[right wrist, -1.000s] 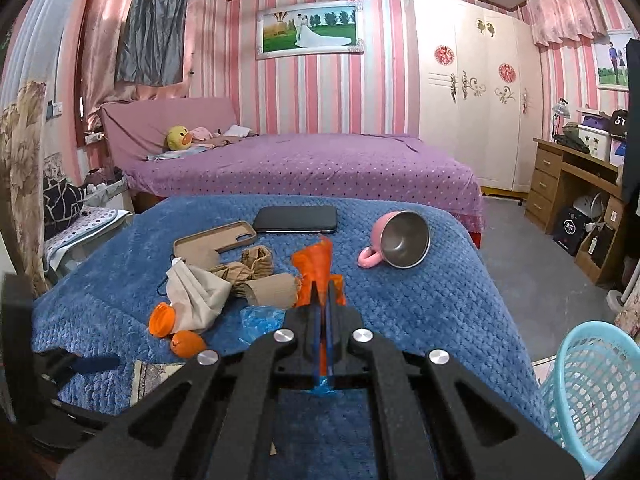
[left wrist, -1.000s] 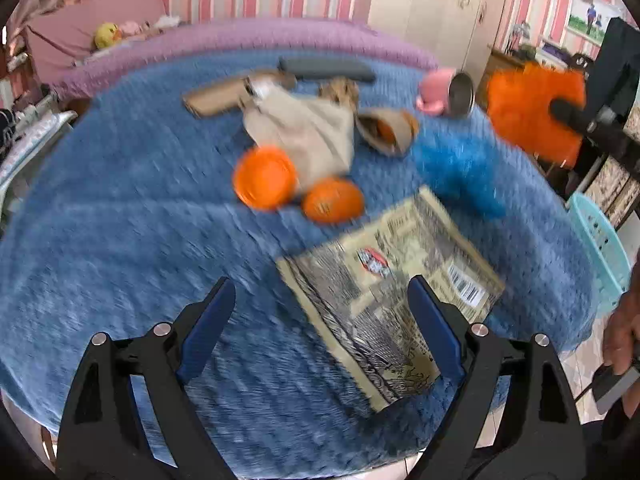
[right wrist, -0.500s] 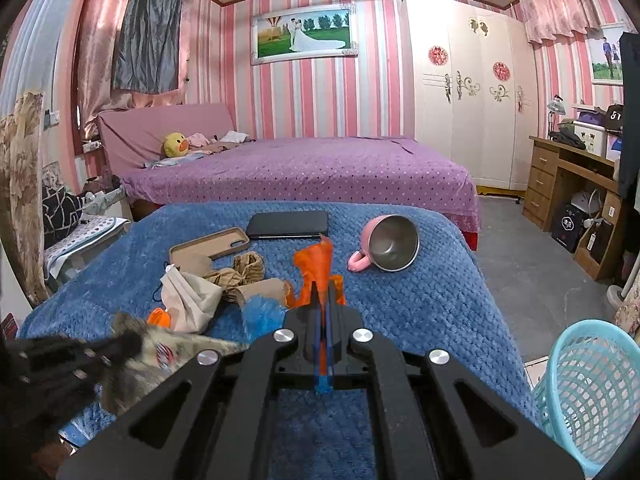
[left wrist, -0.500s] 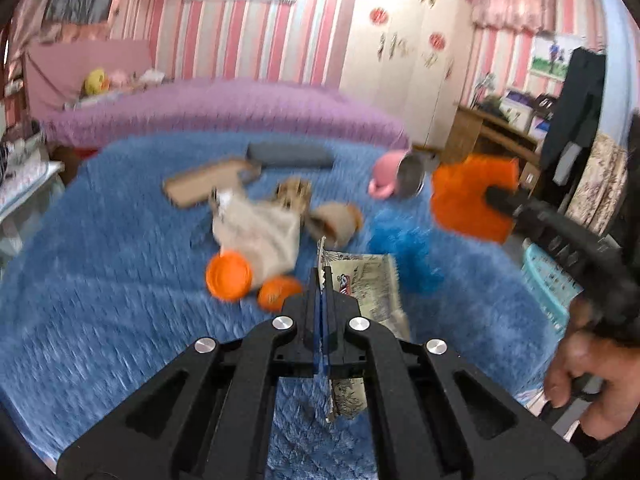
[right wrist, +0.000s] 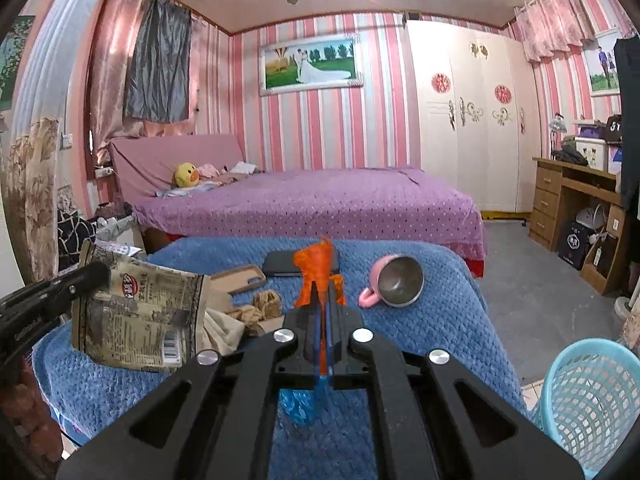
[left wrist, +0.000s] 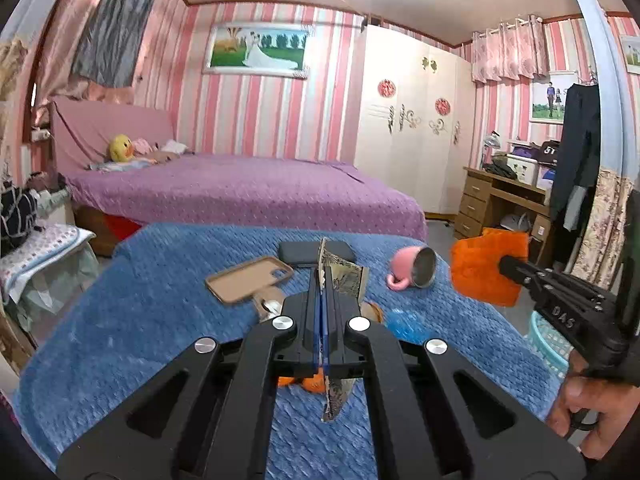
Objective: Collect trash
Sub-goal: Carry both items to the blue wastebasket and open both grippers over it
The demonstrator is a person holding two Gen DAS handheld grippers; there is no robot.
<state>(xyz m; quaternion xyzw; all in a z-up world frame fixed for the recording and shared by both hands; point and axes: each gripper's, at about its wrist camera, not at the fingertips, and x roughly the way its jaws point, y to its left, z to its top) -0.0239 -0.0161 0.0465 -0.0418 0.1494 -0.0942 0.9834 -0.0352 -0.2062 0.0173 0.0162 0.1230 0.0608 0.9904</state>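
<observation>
My left gripper (left wrist: 322,280) is shut on a printed snack wrapper (left wrist: 345,278), held edge-on above the blue blanket; from the right wrist view the same wrapper (right wrist: 140,316) hangs flat at the left under the left gripper (right wrist: 94,276). My right gripper (right wrist: 323,286) is shut on an orange plastic bag (right wrist: 318,266), with a blue plastic scrap (right wrist: 298,404) hanging below its jaws. In the left wrist view the orange bag (left wrist: 486,266) and right gripper (left wrist: 508,266) are at the right, a hand (left wrist: 588,408) below. A light blue mesh basket (right wrist: 592,396) stands on the floor at lower right.
On the blue blanket (left wrist: 140,312) lie a tan phone case (left wrist: 248,278), a dark flat case (left wrist: 300,252), a tipped pink mug (right wrist: 394,286), crumpled brown paper (right wrist: 266,304), beige cloth (right wrist: 222,328) and orange pieces (left wrist: 304,382). A purple bed (right wrist: 320,200) is behind, a wooden desk (right wrist: 576,200) to the right.
My left gripper closed on the snack wrapper and lifted it off the blanket, tilting up to face the room. The right gripper rose slightly, still holding the orange bag.
</observation>
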